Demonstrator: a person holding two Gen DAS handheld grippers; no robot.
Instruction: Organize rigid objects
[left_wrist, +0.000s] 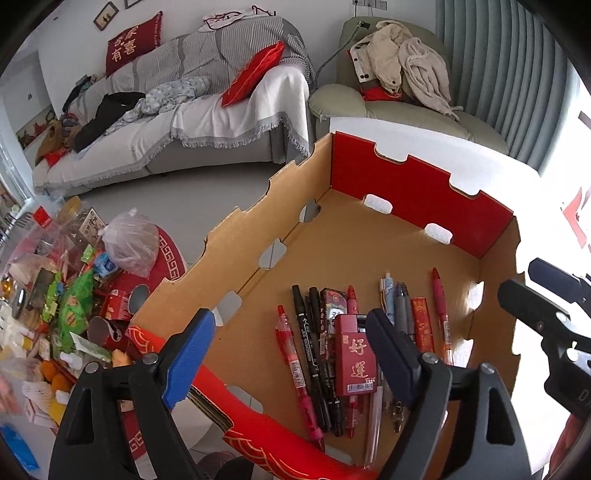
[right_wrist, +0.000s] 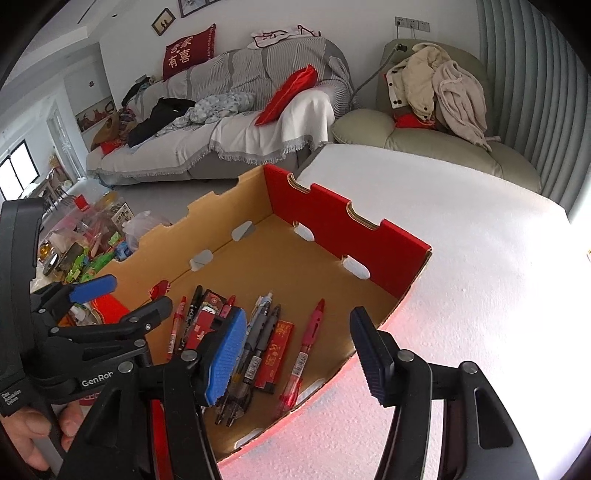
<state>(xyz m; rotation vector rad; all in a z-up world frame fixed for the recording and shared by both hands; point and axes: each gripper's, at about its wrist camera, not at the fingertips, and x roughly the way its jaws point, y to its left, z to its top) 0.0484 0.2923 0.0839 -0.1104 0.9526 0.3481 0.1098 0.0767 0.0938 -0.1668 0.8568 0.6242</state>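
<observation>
Both the left gripper (left_wrist: 290, 354) and the right gripper (right_wrist: 299, 354) hang wide and empty just above the pens (left_wrist: 314, 354) in the box (left_wrist: 388, 240), which look light, stiff and slippery, best pinched mid-barrel.

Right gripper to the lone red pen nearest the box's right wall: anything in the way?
Nothing visible. The right gripper is open and empty above the cardboard box, whose top is open. The red pen lies apart from the other pens, between the flat red packet and the right wall.
</observation>
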